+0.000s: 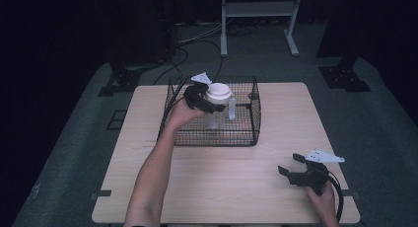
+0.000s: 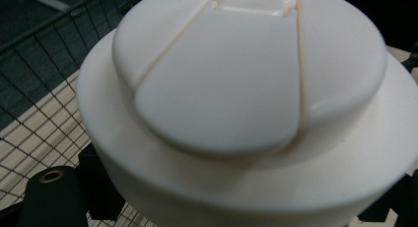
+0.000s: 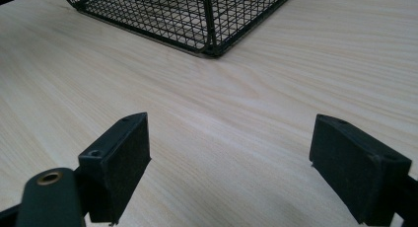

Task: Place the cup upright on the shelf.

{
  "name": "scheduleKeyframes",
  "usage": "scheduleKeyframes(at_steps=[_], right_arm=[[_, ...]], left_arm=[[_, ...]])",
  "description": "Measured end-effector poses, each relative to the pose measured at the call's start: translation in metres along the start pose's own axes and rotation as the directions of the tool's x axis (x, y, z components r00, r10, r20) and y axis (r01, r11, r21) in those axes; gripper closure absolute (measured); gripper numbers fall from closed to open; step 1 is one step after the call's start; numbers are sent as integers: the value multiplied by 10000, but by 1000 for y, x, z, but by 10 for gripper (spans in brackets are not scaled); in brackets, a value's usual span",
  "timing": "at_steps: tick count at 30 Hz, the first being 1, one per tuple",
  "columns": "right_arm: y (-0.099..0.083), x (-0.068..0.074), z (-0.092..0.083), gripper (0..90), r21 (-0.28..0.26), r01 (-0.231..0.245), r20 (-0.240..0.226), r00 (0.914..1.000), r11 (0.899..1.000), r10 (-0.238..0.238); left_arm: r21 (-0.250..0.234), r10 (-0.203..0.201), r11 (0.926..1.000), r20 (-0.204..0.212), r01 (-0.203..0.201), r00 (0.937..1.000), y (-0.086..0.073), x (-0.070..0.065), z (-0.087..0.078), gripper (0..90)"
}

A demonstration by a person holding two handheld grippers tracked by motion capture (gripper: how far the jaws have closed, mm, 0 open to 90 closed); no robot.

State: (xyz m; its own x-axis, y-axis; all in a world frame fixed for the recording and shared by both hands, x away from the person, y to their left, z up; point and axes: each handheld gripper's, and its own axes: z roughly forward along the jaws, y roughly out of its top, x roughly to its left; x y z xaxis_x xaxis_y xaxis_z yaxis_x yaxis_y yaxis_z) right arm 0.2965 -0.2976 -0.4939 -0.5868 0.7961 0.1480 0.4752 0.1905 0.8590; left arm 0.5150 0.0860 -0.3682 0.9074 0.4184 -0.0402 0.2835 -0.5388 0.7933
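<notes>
While the left tool [image 1: 213,107] pinched a clear jug [image 1: 218,108] just under its white lid [image 2: 246,89], the jug stood inside the wire basket [image 1: 246,133] on the counter [image 1: 236,177]; the right tool [image 3: 229,163], spread wide, rested near the counter's front edge.

Dim, bluish high view with black surroundings; the close white lid [image 2: 246,89] is softly blurred.

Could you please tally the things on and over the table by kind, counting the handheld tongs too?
Clear jug with white lid: 1
Black wire basket: 1
Handheld tongs: 2, left tongs shut on the jug, right tongs open over the table
Total: 4
</notes>
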Motion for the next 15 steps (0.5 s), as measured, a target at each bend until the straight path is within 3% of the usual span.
scheduleKeyframes(at_steps=[7,8,11,15], right_arm=[[0,0,0,146,-13,-23,14,10000,10000,23],[0,-1,0,146,-43,-20,23,10000,10000,20],[0,-1,0,146,-46,-25,19,10000,10000,25],[0,0,0,146,-28,-21,23,10000,10000,21]], left_arm=[[181,-202,9996,-54,203,9998,-8,4,11,151],[-41,-234,9997,-54,234,9997,-9,4,11,151],[-71,-255,9997,-75,254,9996,-10,4,11,151],[127,-157,9998,-161,159,9997,-12,2,8,150]])
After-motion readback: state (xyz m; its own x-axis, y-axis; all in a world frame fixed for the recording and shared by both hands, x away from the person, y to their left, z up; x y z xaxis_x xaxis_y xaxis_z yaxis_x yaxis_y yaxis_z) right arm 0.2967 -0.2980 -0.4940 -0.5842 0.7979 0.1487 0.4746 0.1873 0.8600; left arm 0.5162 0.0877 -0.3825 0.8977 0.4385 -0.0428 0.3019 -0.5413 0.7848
